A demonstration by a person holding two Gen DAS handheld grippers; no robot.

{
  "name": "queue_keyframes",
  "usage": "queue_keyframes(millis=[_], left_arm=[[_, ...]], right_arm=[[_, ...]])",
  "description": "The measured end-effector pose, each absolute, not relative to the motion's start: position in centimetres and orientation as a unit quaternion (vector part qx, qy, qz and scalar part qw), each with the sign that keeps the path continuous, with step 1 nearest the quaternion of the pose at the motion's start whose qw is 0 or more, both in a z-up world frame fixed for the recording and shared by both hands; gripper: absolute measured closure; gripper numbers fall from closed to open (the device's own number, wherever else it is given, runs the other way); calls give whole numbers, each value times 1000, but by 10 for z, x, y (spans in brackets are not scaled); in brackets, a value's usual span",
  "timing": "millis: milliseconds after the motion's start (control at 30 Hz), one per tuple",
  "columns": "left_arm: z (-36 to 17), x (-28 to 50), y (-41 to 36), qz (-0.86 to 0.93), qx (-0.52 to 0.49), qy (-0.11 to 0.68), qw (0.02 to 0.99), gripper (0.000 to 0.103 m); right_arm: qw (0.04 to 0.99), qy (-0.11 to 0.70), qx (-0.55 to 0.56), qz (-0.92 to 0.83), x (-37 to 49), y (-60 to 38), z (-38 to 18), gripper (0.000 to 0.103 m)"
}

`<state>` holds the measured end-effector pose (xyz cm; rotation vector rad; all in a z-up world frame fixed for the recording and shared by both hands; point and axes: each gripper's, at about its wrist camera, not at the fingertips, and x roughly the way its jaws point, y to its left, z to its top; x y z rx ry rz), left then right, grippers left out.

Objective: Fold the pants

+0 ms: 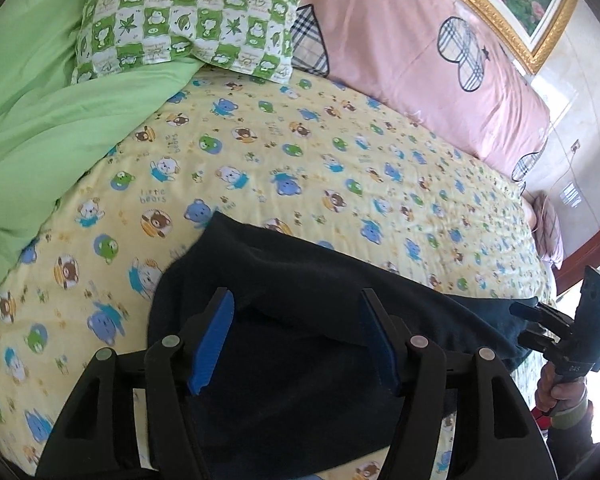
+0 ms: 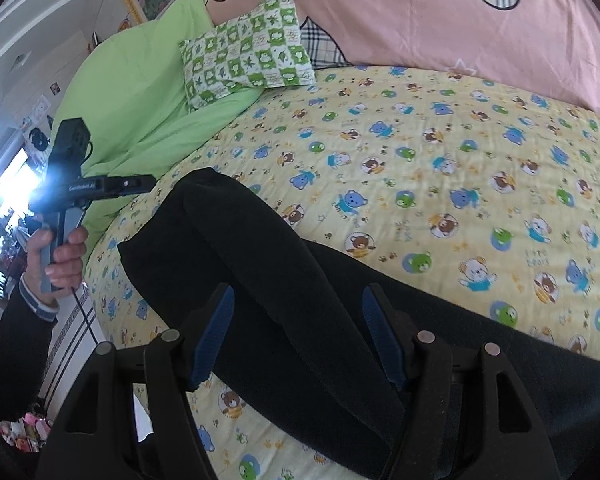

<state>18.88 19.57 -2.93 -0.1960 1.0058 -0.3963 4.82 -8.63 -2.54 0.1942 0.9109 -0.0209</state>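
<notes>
Garment: black pants [image 2: 284, 280] lie on the yellow bear-print sheet [image 2: 440, 184], near the bed's front edge, the legs running away toward the green duvet [image 2: 140, 92].
Fold state: in the right wrist view one leg appears to lie on the other, cuffs roughly together; judged folded lengthwise, cross fold not yet done.
Left gripper [image 1: 296, 336]: jaws apart, over one end of the pants, nothing between the blue pads [image 1: 214, 340]; likely lined up for an end grasp.
Right gripper [image 2: 296, 336]: jaws apart above the mid-length cloth, holding nothing; whether the fingertips touch the fabric is unclear.
Bedding: checked green pillow [image 1: 188, 16] and pink quilt [image 1: 420, 60] sit well clear of the work.
Hidden: waistband end cut off by the frame edge; dark cloth conceals seams and layer edges.
</notes>
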Motion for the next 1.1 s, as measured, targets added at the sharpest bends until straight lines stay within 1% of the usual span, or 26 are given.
queue_keyframes(millis=[267, 500, 600, 900, 933, 967, 1000, 1033, 1067, 1100], left_arm=[[-41, 240, 205, -192, -78, 507, 837, 35], [-71, 282, 208, -183, -60, 553, 811, 33], [-87, 299, 212, -184, -69, 574, 795, 33], [-102, 316, 212, -220, -107, 592, 768, 33], [-101, 315, 210, -227, -107, 591, 767, 34], [-100, 313, 206, -236, -106, 589, 765, 35], [-98, 312, 203, -235, -98, 587, 769, 35], [-96, 310, 199, -231, -84, 584, 774, 39], [-95, 308, 196, -226, -72, 583, 777, 53], [-95, 307, 195, -222, -64, 583, 779, 64]], right_arm=[[883, 459, 100, 12, 80, -90, -35, 36], [868, 483, 113, 33, 112, -94, -51, 36], [862, 493, 113, 37, 123, -95, -58, 36], [832, 533, 141, 66, 156, -103, -85, 36], [829, 536, 144, 70, 158, -103, -88, 36], [826, 539, 146, 74, 158, -103, -90, 37], [823, 543, 144, 79, 159, -101, -93, 40], [823, 544, 143, 81, 160, -99, -94, 52], [822, 545, 142, 86, 161, -97, -95, 59], [820, 546, 144, 94, 161, -95, -96, 66]])
